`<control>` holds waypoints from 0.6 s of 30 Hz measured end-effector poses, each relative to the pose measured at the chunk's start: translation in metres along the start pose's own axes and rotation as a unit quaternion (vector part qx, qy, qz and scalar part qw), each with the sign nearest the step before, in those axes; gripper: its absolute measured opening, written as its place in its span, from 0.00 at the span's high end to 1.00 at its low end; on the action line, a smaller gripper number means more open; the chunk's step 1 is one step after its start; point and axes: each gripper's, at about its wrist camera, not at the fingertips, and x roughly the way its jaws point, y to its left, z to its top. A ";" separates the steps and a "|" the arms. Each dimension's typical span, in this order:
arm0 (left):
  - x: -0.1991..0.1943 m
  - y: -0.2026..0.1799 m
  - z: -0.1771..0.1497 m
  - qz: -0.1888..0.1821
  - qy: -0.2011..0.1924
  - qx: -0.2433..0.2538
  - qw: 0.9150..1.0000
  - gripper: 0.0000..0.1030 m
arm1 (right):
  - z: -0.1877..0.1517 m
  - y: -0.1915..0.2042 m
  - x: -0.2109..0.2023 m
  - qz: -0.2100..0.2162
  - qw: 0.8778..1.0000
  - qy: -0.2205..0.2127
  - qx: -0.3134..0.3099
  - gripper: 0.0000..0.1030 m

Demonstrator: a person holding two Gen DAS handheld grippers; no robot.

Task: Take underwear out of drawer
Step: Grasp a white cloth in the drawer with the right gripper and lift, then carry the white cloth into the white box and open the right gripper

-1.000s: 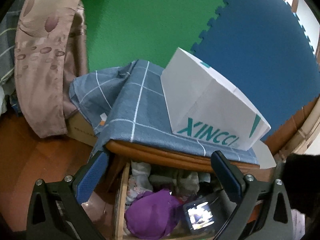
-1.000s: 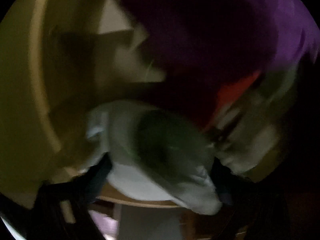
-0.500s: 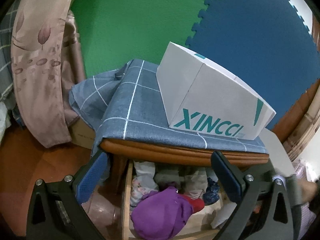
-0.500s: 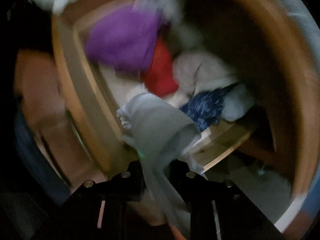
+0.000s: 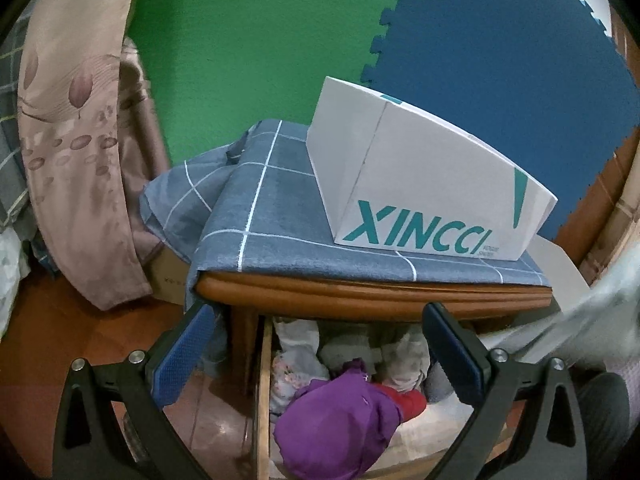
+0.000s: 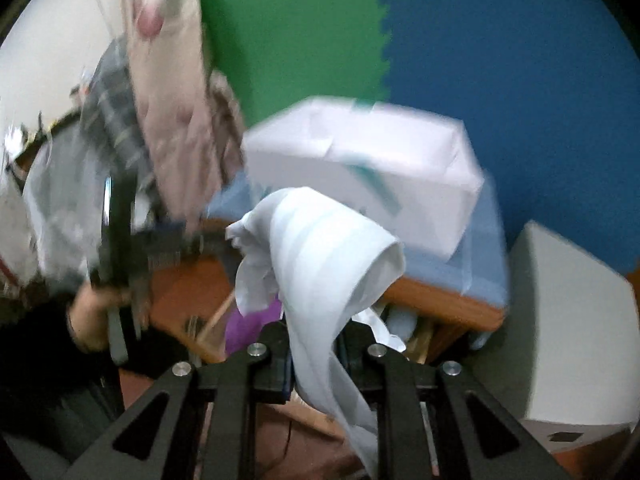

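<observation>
The pale underwear (image 6: 316, 264) is clamped in the closed right tongs (image 6: 316, 360), hanging lengthwise above the drawer (image 5: 262, 392); the empty left tongs (image 5: 320, 360) are held open, nearer the drawer.

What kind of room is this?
Probably a bedroom. An open wooden drawer is stuffed with clothes like a purple garment, bedding hangs beside it, and foam mats cover the wall.

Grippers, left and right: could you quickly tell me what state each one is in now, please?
Left gripper: open, holding nothing.
Right gripper: closed on the pale underwear.
</observation>
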 end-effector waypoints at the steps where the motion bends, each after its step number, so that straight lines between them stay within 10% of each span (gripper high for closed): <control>1: -0.001 -0.001 0.000 0.001 -0.003 0.003 1.000 0.01 | 0.012 -0.005 -0.014 -0.008 1.000 -0.019 0.003 0.84; 18: -0.007 0.005 0.001 0.006 -0.011 -0.001 1.000 0.01 | 0.189 0.017 -0.129 -0.103 0.972 -0.209 -0.040 0.85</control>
